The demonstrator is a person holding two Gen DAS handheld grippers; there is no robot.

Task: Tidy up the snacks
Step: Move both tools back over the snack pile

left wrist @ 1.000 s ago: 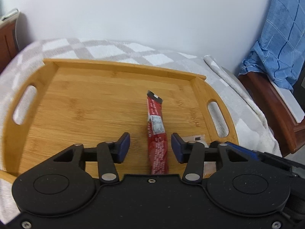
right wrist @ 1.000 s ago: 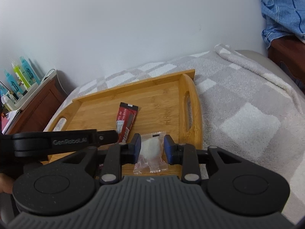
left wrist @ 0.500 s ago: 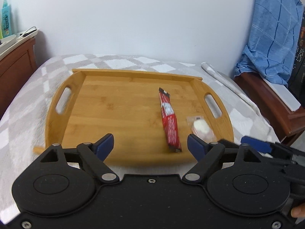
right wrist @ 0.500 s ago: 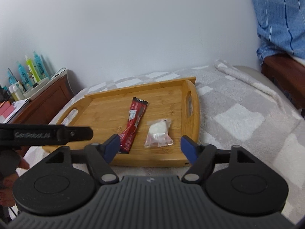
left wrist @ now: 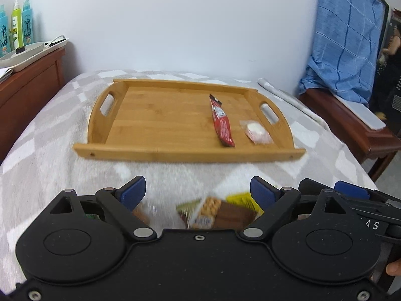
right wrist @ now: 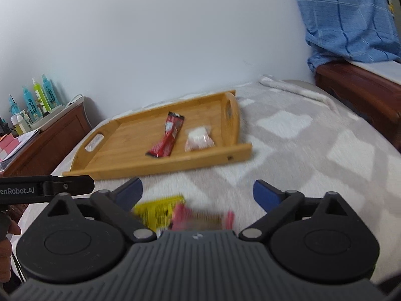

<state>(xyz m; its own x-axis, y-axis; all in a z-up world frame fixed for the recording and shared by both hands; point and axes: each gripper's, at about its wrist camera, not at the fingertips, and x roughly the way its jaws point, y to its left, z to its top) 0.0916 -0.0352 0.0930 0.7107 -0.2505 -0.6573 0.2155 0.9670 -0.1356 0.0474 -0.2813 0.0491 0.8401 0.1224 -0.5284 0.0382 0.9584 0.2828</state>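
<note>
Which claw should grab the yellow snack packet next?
Probably the right claw. The yellow packet lies on the blanket just below its open jaws, toward the left finger. For the left claw, also open, it sits off by the right finger, partly hidden.

Domestic bedroom: a bed under a grey checked blanket (left wrist: 50, 150), a wooden bedside cabinet (left wrist: 27, 85) bearing toiletry bottles (left wrist: 15, 25), and blue cloth (left wrist: 345, 37) draped over furniture.

One tray (left wrist: 130, 154); on it one red packet (left wrist: 221, 123), one clear packet (left wrist: 255, 131). Three bottles (left wrist: 15, 25). Loose snacks near hand-held gripper: blurred, uncountable.
</note>
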